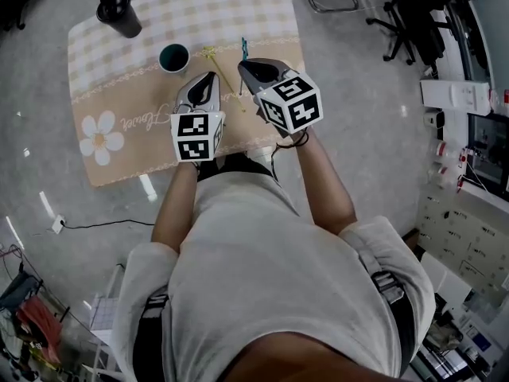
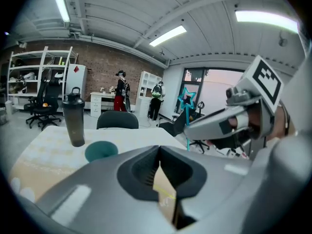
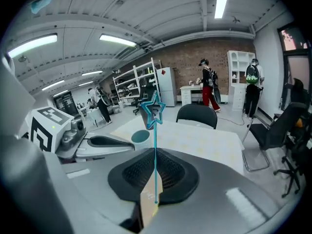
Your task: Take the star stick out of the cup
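A teal cup (image 1: 174, 57) stands empty on the checked tablecloth (image 1: 103, 78), also seen as a cup (image 2: 101, 151) and a cup (image 3: 140, 136) from the grippers. My right gripper (image 1: 242, 64) is shut on a thin blue star stick (image 3: 155, 130), star end up, held upright to the right of the cup. A yellow star stick (image 1: 221, 72) lies flat on the cloth between the grippers. My left gripper (image 1: 208, 78) hovers just left of it, jaws together with nothing in them. From the left gripper view the blue star (image 2: 187, 99) rises above the right gripper (image 2: 190, 126).
A black shaker bottle (image 1: 118, 11) stands at the table's far left corner, also seen as a bottle (image 2: 74, 118). A dark chair (image 3: 197, 115) sits behind the table. Office chairs and shelves stand around the room, and people stand far off by the brick wall.
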Demonstrator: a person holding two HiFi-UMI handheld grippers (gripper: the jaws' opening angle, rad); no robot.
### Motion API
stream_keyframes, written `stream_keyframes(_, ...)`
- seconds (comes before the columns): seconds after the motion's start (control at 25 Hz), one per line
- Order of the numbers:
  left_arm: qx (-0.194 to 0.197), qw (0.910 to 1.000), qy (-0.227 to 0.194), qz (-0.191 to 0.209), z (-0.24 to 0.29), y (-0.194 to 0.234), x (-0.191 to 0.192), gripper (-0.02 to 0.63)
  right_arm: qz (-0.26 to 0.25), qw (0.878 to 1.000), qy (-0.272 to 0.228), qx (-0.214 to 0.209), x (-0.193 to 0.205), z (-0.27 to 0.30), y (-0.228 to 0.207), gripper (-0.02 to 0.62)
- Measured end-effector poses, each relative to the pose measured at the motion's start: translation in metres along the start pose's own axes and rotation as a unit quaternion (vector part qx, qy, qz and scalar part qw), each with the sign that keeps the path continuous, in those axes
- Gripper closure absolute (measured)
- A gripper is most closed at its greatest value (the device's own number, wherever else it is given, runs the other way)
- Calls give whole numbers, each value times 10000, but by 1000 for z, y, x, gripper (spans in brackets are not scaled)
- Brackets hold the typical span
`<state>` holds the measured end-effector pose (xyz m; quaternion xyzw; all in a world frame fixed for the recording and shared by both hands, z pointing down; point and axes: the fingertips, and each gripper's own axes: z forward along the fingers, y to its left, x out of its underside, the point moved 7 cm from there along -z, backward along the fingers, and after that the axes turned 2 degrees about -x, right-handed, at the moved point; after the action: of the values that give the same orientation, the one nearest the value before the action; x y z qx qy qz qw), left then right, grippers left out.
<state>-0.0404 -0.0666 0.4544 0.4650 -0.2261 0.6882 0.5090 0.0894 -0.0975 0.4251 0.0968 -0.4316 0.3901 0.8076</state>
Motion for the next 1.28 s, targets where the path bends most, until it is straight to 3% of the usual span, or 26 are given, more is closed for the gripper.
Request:
stream_keyframes(0.32,145,9992,380,-51,16,4,23,604,51,9943,1051,-173,41,21,-2,582)
stream_keyframes(0.52,87,9984,562,-28,21,11,30,604,218,9943,1043,-16,58,42,-10,581)
stream_keyframes(0.8,75,9968,792,-37,35,22,40,604,569,9955,661,360,76,76,-26,581)
stream_keyframes(1.28,80,9935,1123,-149,50,36,58,604,581,9921,1021,433,99,124,-36,582)
